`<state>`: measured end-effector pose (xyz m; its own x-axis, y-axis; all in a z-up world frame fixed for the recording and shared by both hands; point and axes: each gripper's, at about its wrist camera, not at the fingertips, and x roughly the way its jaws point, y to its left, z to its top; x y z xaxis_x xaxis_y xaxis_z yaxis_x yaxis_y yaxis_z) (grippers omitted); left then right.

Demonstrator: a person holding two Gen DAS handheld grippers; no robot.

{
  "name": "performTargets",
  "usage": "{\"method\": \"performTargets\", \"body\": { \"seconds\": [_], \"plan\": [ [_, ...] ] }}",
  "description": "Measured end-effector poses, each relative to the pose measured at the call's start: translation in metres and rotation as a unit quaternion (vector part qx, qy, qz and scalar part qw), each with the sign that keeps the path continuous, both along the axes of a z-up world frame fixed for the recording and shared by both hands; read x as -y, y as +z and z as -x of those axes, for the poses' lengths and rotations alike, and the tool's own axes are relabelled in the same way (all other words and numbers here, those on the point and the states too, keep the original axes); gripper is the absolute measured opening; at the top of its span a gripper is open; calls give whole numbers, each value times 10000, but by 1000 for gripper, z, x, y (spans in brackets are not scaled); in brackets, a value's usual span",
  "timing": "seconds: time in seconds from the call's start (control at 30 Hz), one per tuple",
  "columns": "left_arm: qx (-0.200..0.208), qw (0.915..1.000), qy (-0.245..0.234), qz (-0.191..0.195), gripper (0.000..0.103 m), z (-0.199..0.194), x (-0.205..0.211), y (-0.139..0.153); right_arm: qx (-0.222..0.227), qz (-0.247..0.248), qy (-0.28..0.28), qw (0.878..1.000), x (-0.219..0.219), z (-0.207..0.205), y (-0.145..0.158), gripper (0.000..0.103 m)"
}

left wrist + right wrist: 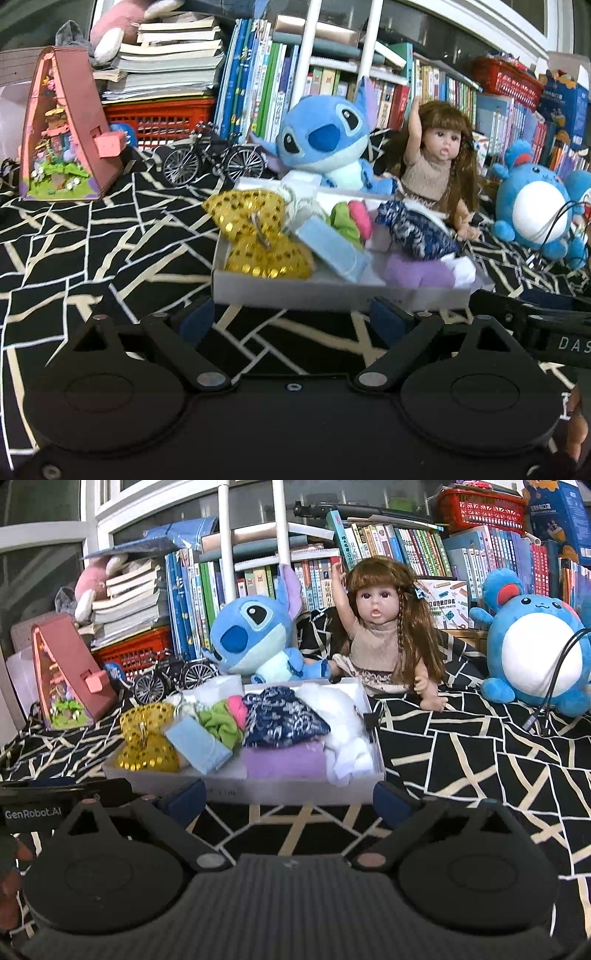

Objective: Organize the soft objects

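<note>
A shallow white box (295, 291) (295, 790) sits on the black patterned cloth, holding soft items: a gold sequin bow (258, 232) (147, 738), a light blue sponge (332, 251) (199, 749), a green and pink scrunchie (351, 218) (221, 720), a navy patterned pouch (417, 232) (280, 716), a purple cloth (417, 273) (284, 760) and white fluff (343, 720). My left gripper (291, 317) is open and empty just before the box's near wall. My right gripper (290, 799) is open and empty at the same wall.
Behind the box stand a blue Stitch plush (325, 140) (251, 635), a long-haired doll (436, 155) (380, 627), a round blue plush (535, 199) (535, 650), a toy bicycle (214, 158) (170, 679) and a pink triangular house (62, 129) (62, 675). Bookshelves fill the back.
</note>
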<state>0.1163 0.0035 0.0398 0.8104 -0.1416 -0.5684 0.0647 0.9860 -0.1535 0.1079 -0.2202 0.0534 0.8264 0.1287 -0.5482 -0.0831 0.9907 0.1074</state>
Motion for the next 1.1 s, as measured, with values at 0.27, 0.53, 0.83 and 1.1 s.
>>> {"method": "performTargets", "body": {
  "seconds": [0.27, 0.53, 0.83, 1.1],
  "plan": [
    [-168, 9997, 41, -195, 90, 10, 5, -18, -96, 107, -102, 9998, -1, 11, -13, 103],
    [-424, 9984, 192, -320, 90, 3, 7, -34, -409, 285, -183, 9986, -5, 8, -34, 103],
    [-390, 9973, 211, -591, 92, 1, 13, -43, -630, 369, -211, 9971, -9, 3, -47, 103],
    [-417, 9970, 209, -613, 98, -1, 14, -44, -730, 492, -186, 9959, -13, 0, -51, 103]
  ]
}}
